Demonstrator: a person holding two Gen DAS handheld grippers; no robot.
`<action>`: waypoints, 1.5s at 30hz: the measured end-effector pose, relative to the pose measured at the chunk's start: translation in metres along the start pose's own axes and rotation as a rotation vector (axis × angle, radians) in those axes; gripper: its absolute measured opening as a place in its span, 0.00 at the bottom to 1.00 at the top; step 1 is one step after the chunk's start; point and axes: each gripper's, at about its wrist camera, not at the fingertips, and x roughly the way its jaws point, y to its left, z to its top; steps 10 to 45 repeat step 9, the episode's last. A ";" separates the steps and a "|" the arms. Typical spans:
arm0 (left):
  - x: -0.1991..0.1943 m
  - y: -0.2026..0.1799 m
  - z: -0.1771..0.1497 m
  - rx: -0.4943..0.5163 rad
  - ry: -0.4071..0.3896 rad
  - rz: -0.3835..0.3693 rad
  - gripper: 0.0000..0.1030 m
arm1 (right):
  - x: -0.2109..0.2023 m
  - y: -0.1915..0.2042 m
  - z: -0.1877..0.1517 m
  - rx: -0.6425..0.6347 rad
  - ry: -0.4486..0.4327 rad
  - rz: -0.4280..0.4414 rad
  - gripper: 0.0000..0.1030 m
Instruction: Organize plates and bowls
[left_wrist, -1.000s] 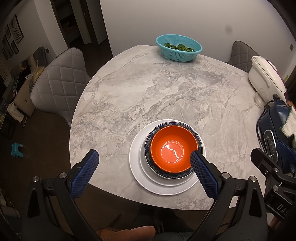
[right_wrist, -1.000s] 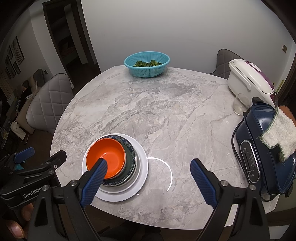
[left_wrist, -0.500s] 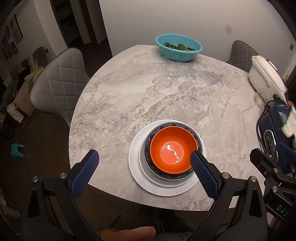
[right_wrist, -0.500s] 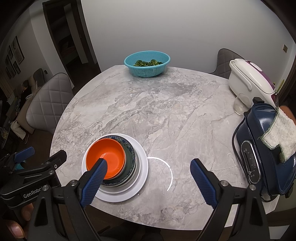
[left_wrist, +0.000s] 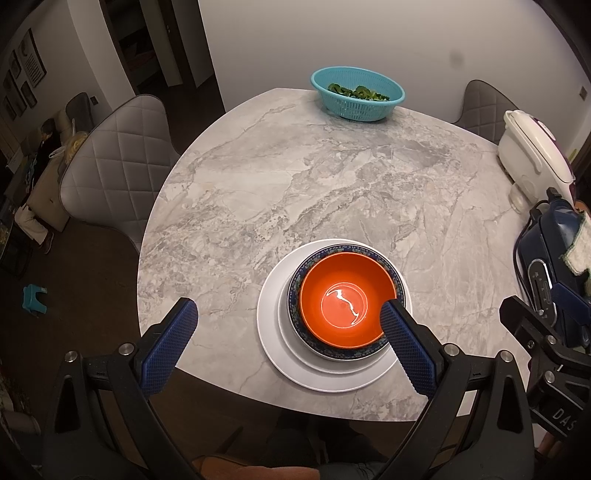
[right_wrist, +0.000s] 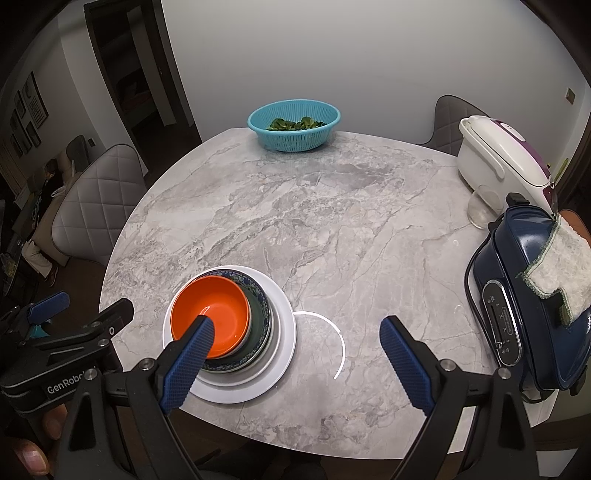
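Right wrist: orange bowl (right_wrist: 212, 315) stack near table (right_wrist: 332, 206) edge, seemingly untouched.

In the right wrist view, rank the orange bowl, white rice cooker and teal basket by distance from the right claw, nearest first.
1. Orange bowl: beside the right claw, at its left finger.
2. White rice cooker: far right edge.
3. Teal basket: table's far edge.

Bowl (left_wrist: 345, 308) nested in bowl on stacked plates (left_wrist: 273, 332), table's (left_wrist: 295, 184) near edge.

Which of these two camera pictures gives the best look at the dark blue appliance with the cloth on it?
The right wrist view: the dark blue appliance shows nearly whole, control panel and white cloth included. The left wrist view catches only part of it at the right edge.
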 end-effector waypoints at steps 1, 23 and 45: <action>0.001 0.001 0.001 0.000 -0.002 -0.001 0.97 | 0.000 0.000 0.000 0.000 -0.001 0.000 0.90; 0.006 0.004 0.008 0.010 -0.030 -0.015 0.98 | 0.001 -0.001 0.000 0.001 0.003 0.002 0.90; 0.006 0.004 0.008 0.010 -0.030 -0.015 0.98 | 0.001 -0.001 0.000 0.001 0.003 0.002 0.90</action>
